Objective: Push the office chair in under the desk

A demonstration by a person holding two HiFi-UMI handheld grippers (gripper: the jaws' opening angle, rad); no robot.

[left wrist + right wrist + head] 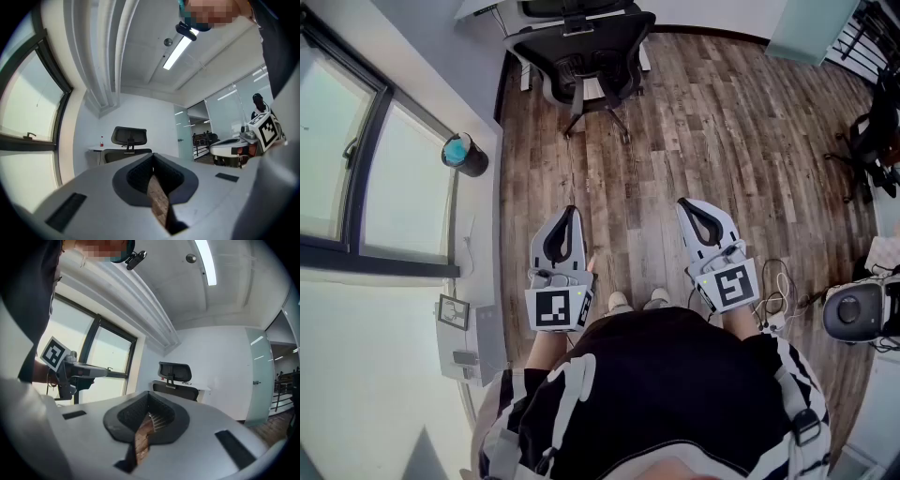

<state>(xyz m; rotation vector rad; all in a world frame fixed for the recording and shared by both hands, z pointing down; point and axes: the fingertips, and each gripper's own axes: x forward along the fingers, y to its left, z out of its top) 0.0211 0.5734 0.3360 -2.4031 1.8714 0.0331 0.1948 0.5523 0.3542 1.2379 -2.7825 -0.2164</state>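
Wood-plank floor [712,122] runs from the person's shoes [619,302] to the far wall. The office chair [586,56], black with a headrest, stands at the white desk [483,9], its back turned toward the person, well apart from both grippers. Left gripper [571,210] and right gripper [683,202] are held level above the floor, side by side, each with jaws clenched together on nothing. A large window [356,169] lines the left wall, with a dark round bin [465,156] with a turquoise top just beside it. A glass partition [257,380] closes the right side.
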